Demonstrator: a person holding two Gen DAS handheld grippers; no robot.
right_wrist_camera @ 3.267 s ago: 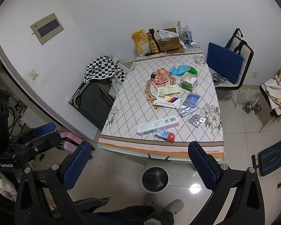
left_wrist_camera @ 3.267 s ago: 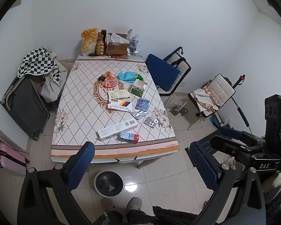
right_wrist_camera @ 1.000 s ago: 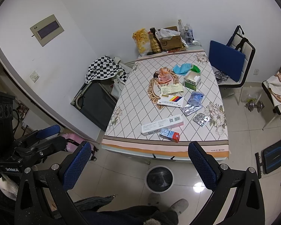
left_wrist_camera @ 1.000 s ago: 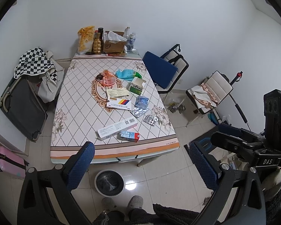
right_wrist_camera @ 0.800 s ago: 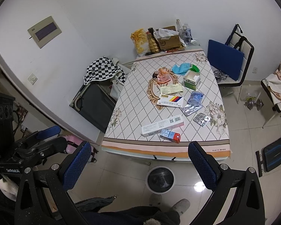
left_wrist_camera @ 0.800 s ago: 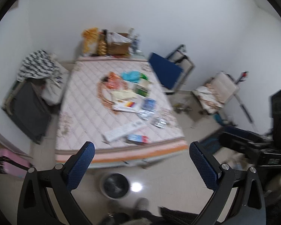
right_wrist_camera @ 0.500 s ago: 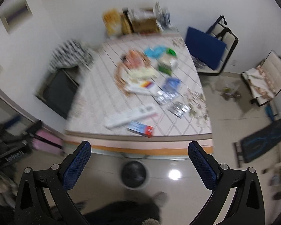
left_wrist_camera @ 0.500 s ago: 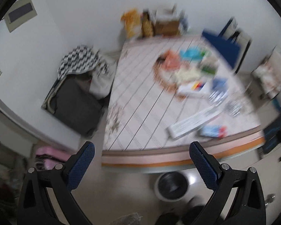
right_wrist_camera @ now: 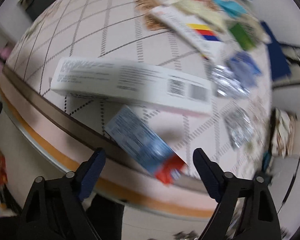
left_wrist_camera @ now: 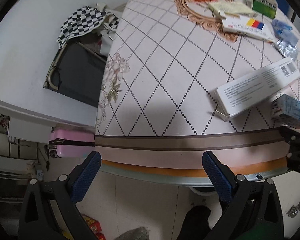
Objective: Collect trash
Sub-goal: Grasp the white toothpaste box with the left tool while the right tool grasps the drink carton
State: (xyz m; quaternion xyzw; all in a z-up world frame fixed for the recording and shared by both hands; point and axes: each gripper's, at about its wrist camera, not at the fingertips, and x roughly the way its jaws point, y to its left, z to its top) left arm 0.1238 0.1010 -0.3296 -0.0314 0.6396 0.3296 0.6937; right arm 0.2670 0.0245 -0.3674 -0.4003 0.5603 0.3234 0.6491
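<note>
The right claw (right_wrist_camera: 149,158) gapes wide at the counter (right_wrist_camera: 90,40) edge. The blue box (right_wrist_camera: 142,142) lies flat between its fingers, long axis diagonal, red end nearest. The left claw (left_wrist_camera: 150,165) gapes too, holding nothing.

Left wrist view: close above the table (left_wrist_camera: 170,146) near edge, facing across it, floor at frame bottom. Right wrist view: closer, blurred, tilted. Shared: long white box (left_wrist_camera: 258,89) (right_wrist_camera: 130,84), blue-red box (left_wrist_camera: 292,110) (right_wrist_camera: 146,142).

1. A surface (left_wrist_camera: 170,76), covered by a diamond-patterned cloth with a brown and orange border, fills the middle.
2. A checkered cloth (left_wrist_camera: 81,23) drapes over a dark folded frame (left_wrist_camera: 78,74) at far left.
3. A pink suitcase (left_wrist_camera: 70,143) stands at near left.
</note>
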